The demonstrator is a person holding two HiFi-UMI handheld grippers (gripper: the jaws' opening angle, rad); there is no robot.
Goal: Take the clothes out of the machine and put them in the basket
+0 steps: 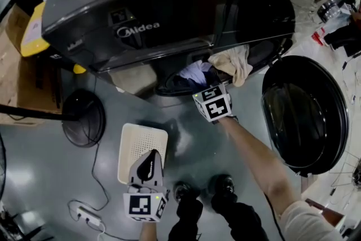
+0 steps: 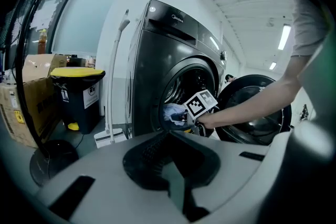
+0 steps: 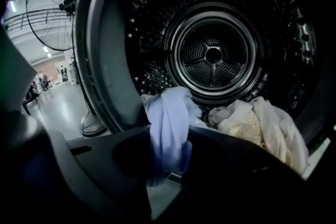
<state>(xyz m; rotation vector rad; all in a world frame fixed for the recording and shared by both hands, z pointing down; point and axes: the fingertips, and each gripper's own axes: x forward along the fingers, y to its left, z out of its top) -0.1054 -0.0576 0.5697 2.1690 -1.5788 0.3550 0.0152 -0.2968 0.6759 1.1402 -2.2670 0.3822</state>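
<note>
**Pale blue garment pinched at the washer's mouth**

Pale blue garment [image 3: 168, 123]: soft, thin cloth, draped over the front lip of the drum [image 3: 212, 55] and hanging down in a loose fold. Clamped at that fold by the right gripper [image 3: 169, 147], jaws pressed onto the fabric, cloth bulging above and below the pinch.

Probably light and limp, with no stiffness to keep a shape. Likely to stretch out and trail when lifted, and to drag over the lip. Best held by a thick bunched fold, as here, rather than by a thin edge prone to slipping free.

Just beside it, to the right, a cream garment [image 3: 262, 128], heaped and crumpled on the same lip, seemingly of a thicker weave. Touching the blue one or tangled with it: cannot tell which. Behind both, bare perforated metal, so apparently little else left inside.

Around that, a dark grey front-loading washing machine [image 1: 169, 14], round door [image 1: 304, 115] swung fully open to the right. On the grey floor in front, well apart from the opening, a cream basket [image 1: 127, 147], no clothes visible in it. Above the basket's near edge, the left gripper [image 1: 148, 169], jaws together and holding nothing.

Judged as early in the job: one piece gripped, not yet lifted clear.
</note>
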